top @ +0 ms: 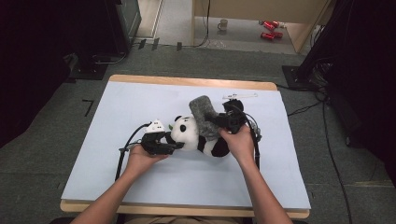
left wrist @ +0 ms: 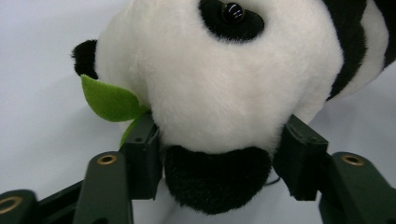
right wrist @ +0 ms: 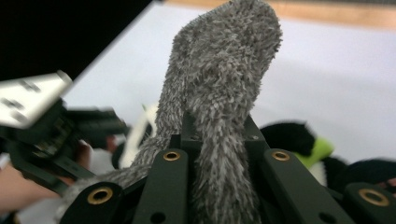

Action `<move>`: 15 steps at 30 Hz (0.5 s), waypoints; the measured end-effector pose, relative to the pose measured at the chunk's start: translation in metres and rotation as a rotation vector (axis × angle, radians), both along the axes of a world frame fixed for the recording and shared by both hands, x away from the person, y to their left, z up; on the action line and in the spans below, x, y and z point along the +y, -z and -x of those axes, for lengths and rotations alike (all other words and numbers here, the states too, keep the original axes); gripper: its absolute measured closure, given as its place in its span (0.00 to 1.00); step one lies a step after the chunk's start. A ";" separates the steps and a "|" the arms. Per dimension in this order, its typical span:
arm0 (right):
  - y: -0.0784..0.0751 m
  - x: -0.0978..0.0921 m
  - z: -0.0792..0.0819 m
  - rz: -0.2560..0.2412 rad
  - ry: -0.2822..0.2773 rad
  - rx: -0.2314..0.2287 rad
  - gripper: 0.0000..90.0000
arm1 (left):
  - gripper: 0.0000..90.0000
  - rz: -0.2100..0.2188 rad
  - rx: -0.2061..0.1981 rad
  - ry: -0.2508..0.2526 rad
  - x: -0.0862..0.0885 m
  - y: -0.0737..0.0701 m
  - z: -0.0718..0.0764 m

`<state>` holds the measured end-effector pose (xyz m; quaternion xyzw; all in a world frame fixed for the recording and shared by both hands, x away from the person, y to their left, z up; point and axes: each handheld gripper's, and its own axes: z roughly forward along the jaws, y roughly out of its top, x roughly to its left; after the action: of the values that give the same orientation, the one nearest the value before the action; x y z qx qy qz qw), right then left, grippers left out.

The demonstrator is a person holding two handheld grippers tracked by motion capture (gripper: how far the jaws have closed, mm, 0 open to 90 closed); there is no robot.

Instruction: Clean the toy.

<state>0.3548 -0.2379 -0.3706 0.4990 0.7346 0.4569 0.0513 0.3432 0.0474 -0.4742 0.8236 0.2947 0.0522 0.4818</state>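
While seen from the high view, lying near the middle of the pale blue table cover (top: 116, 107): a plush panda (top: 198, 137), head toward the left, with a grey fuzzy cloth (top: 204, 116) draped across its body and standing up behind it. Left gripper (top: 163, 145) at the panda's head, right gripper (top: 224, 122) over its back, both hands close in. Judged step: wrapping or pulling the grey cloth around the toy (possibly a scarf or small garment, hard to tell which) while steadying the head. Next move, as a guess: drawing the cloth further along the body without letting the head slip, so a firm hold on the left and a slow pull on the right. Over to the left gripper view: jaws partly open, one pad on each side of the panda's white face (left wrist: 219, 88), pressed into the fur just above the black ear (left wrist: 217, 179) between them; a green felt leaf (left wrist: 109, 100) tucked by one jaw, and a glossy eye (left wrist: 232, 11) at the top, detail too small to make out from above. Over to the right gripper view: jaws closed down narrowly on a fold of the grey cloth (right wrist: 219, 93), which rises tall between them; beyond, blurred, the left gripper (right wrist: 56, 126) and a bit of black-and-white plush with the green leaf (right wrist: 317, 151). Grip on the cloth plain from this last camera, hidden under the hand from above.
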 end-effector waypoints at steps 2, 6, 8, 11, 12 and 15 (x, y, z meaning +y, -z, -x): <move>-0.011 -0.006 0.003 -0.012 0.019 -0.037 0.87 | 0.50 -0.012 -0.005 -0.004 0.000 0.000 0.001; -0.025 -0.020 0.008 -0.020 0.043 -0.072 0.87 | 0.54 -0.019 -0.001 -0.006 0.001 -0.002 0.000; -0.024 -0.026 0.007 -0.025 0.049 -0.060 0.87 | 0.54 -0.023 0.001 -0.007 0.002 -0.002 -0.001; -0.018 -0.035 0.006 -0.017 0.066 -0.042 0.87 | 0.54 -0.026 0.004 -0.012 0.003 -0.003 -0.003; -0.016 -0.037 0.006 -0.015 0.073 -0.038 0.87 | 0.54 -0.026 0.002 -0.012 0.002 -0.003 -0.004; -0.010 -0.046 0.005 -0.001 0.099 -0.032 0.87 | 0.54 -0.025 0.011 -0.011 0.002 -0.003 -0.005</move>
<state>0.3502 -0.2841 -0.3609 0.5273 0.7080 0.4620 0.0855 0.3480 0.0497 -0.4709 0.8282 0.3013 0.0541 0.4694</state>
